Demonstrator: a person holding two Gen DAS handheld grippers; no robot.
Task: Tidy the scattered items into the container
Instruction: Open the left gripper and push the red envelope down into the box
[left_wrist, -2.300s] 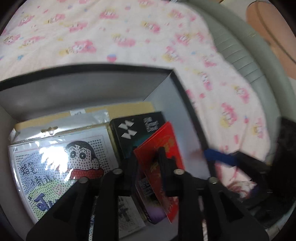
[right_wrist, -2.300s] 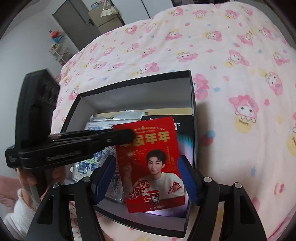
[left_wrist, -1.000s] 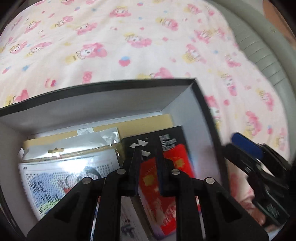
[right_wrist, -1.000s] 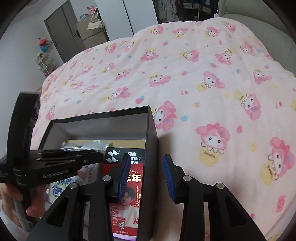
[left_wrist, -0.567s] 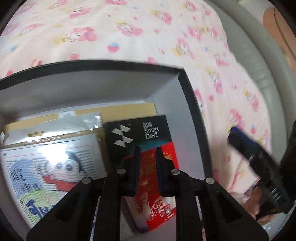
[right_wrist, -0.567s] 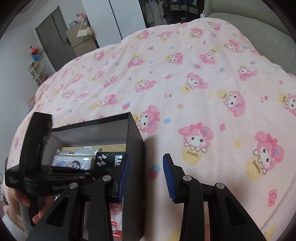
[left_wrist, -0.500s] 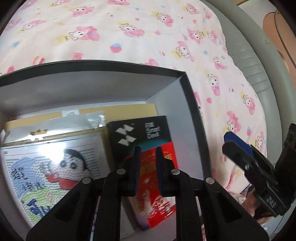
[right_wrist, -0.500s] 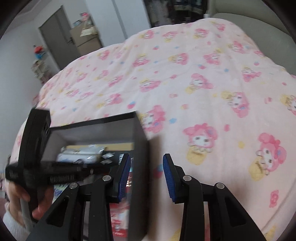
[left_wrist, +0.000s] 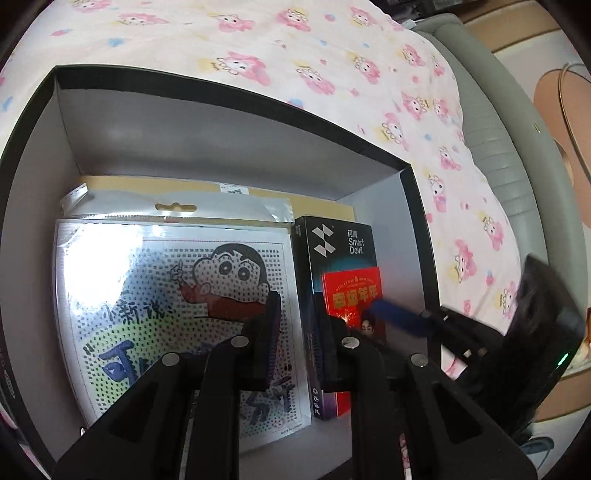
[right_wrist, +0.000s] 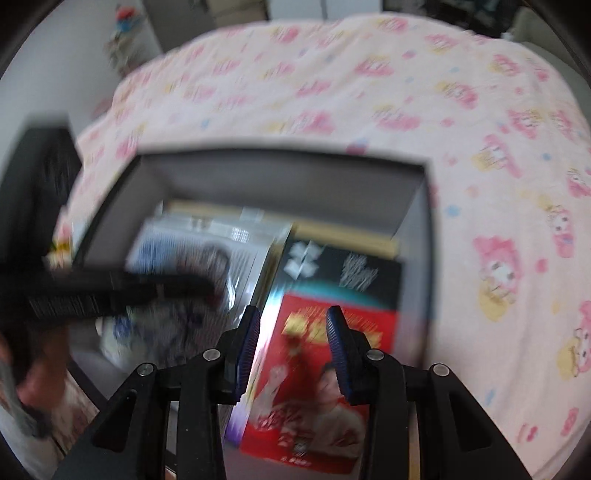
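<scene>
A: Left hand-held gripper (left_wrist: 291, 328)?
B: Over the box (left_wrist: 207, 147), jaws a narrow gap apart, nothing pinched; the cartoon packet (left_wrist: 173, 295) and black carton (left_wrist: 341, 251) only show behind it.

A: Right hand-held gripper (right_wrist: 291, 345)?
B: Also above the box, blurred. Its jaws have just been opening a little and stand apart with nothing pressed between them; the red card (right_wrist: 325, 373) lies below.

A: Where's the task item?
B: Red card is inside the box, flat on the black carton, close to the right wall. The packet sits beside the carton on the left.

A: Step?
B: Looks like the card's placement is done, both tools empty. Next would be lifting clear and looking for anything left on the bed (left_wrist: 332, 62); none visible in these views.

A: Room?
B: Tight. The two tools are close together over the right half, box walls all round. Straight up is the free way out; the bed around is open.
</scene>
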